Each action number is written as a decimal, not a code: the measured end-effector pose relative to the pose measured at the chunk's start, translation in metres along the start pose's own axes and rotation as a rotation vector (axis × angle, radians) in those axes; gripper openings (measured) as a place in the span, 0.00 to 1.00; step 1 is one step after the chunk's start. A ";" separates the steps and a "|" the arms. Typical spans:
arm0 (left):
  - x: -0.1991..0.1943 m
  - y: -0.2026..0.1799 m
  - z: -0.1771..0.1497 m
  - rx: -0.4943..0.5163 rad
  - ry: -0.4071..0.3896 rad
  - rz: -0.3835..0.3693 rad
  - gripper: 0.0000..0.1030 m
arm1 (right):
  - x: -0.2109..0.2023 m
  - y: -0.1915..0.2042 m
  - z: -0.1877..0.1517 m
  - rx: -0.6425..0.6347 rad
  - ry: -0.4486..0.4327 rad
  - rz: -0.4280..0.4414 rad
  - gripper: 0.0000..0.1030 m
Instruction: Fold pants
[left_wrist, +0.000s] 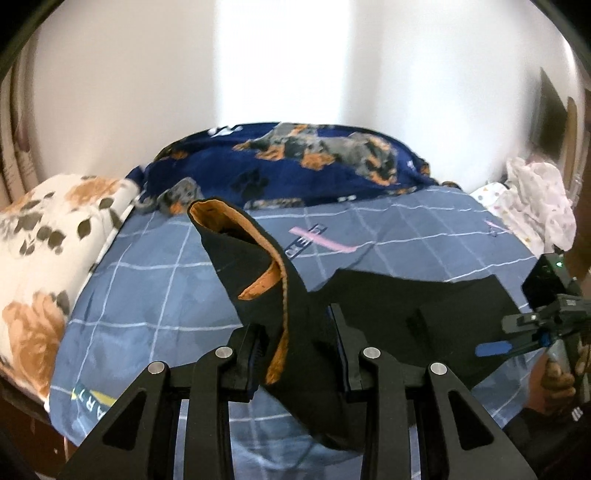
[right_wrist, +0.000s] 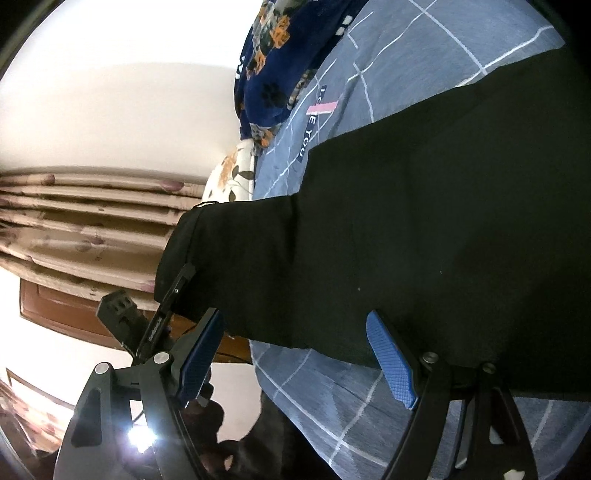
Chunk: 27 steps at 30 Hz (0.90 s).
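Note:
Black pants with an orange lining lie partly on the blue checked bed cover. My left gripper is shut on one end of them and holds it up off the bed, so the orange hem folds over above the fingers. In the right wrist view the pants stretch across the cover, and the left gripper pinches their far left end. My right gripper stands open at the near edge of the cloth, its blue pads wide apart and not pressing. It also shows at the right edge as the right gripper.
A navy dog-print blanket is bunched at the head of the bed. A floral pillow lies at the left, a white dotted cloth at the right. A curtain and a wooden frame are beside the bed.

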<state>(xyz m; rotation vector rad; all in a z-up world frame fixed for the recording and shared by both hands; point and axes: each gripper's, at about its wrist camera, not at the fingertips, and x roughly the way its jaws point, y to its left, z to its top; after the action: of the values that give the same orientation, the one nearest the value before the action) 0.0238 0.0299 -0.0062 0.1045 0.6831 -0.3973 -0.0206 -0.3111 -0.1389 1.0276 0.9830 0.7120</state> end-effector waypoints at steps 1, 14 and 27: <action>-0.001 -0.006 0.003 0.006 -0.008 -0.011 0.31 | 0.000 0.000 0.001 0.005 -0.005 0.008 0.76; 0.006 -0.062 0.016 0.029 -0.026 -0.135 0.27 | 0.002 -0.005 0.012 0.105 -0.047 0.163 0.78; 0.021 -0.112 0.011 0.101 0.015 -0.200 0.26 | 0.022 0.024 0.043 0.140 -0.037 0.324 0.88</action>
<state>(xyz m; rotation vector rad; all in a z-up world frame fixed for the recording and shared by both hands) 0.0012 -0.0820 -0.0071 0.1352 0.6909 -0.6238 0.0262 -0.2992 -0.1156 1.3364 0.8512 0.8946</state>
